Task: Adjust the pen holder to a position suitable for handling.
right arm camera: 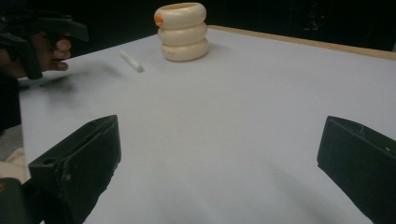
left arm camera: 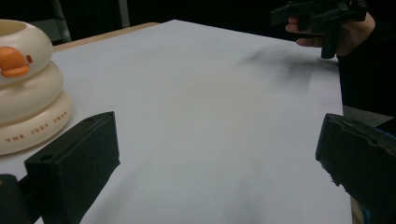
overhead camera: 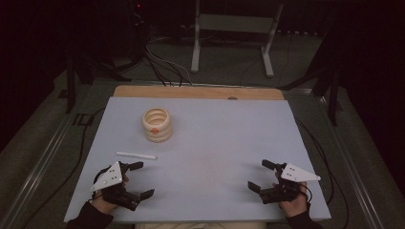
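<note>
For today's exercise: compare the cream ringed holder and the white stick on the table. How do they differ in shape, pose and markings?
The cream ringed holder stands upright, built like three stacked rings with an open top; the white stick lies flat, thin and straight. The holder carries an orange duck bill and lettering near its base; the stick looks plain. The holder sits farther from the person, the stick nearer the left gripper. Both are pale, rest on the blue-grey table top, and are untouched.

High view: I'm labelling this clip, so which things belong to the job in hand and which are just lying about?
Likely in the job:
- white stick, nearest the left hand-held gripper
- cream ringed holder with an orange duck mark
- right hand-held gripper, open like the left, both holding nothing

Just lying about:
- metal stand beyond the table
- cables on the floor
</note>
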Available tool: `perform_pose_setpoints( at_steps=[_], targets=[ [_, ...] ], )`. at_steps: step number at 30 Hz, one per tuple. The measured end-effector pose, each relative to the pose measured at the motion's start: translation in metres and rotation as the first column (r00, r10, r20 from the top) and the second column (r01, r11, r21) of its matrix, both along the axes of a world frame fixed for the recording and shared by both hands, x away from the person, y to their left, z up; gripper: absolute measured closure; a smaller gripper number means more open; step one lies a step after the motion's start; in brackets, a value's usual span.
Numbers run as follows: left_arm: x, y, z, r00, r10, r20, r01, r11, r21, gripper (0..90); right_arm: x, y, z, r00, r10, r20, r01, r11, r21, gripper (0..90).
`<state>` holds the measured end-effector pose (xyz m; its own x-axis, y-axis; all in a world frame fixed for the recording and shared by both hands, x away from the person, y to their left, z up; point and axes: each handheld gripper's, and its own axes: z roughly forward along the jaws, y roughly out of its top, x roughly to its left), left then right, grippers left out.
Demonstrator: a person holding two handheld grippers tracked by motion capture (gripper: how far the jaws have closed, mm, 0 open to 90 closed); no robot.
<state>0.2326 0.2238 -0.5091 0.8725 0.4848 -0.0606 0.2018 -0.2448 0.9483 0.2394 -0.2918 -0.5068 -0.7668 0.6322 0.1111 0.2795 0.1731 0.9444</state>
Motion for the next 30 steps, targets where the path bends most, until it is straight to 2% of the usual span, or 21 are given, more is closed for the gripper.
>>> perform_pose_setpoints(
  at_steps=[12, 17, 19, 21, 22, 25, 30],
  targets=[
    [0.000, -0.004, -0.001, 0.9993, -0.032, -0.020, 0.033, 0.9987, 0.038, 0.1, -0.003, 0.006, 0.000, 0.9999, 0.014, 0.001, -0.014, 0.999, -0.044, 0.0],
    [0.001, -0.008, -0.002, 0.9975, -0.058, -0.039, 0.060, 0.9970, 0.049, 0.1, -0.003, 0.007, -0.001, 0.9999, 0.012, -0.006, -0.012, 0.999, -0.037, 0.0],
    [0.000, -0.011, 0.001, 0.9957, -0.085, -0.039, 0.087, 0.9942, 0.063, 0.2, -0.003, 0.008, -0.001, 0.9998, 0.012, -0.015, -0.012, 0.999, -0.038, 0.0],
    [-0.001, -0.012, 0.002, 0.9941, -0.101, -0.039, 0.104, 0.9930, 0.057, 0.2, -0.003, 0.008, 0.000, 0.9995, 0.019, -0.026, -0.019, 1.000, -0.022, 0.0],
    [-0.001, -0.013, 0.005, 0.9903, -0.128, -0.053, 0.132, 0.9890, 0.068, 0.1, -0.003, 0.008, 0.001, 0.9993, 0.022, -0.031, -0.023, 1.000, -0.018, 0.0],
    [-0.001, -0.014, 0.006, 0.9900, -0.131, -0.052, 0.135, 0.9880, 0.075, 0.1, -0.004, 0.009, 0.001, 0.9992, 0.025, -0.030, -0.026, 0.999, -0.023, 0.0],
    [0.002, -0.021, 0.025, 0.9884, -0.148, -0.032, 0.151, 0.9853, 0.081, 0.1, -0.005, 0.010, 0.003, 0.9989, 0.033, -0.033, -0.034, 0.999, -0.010, 0.0]
  ],
)
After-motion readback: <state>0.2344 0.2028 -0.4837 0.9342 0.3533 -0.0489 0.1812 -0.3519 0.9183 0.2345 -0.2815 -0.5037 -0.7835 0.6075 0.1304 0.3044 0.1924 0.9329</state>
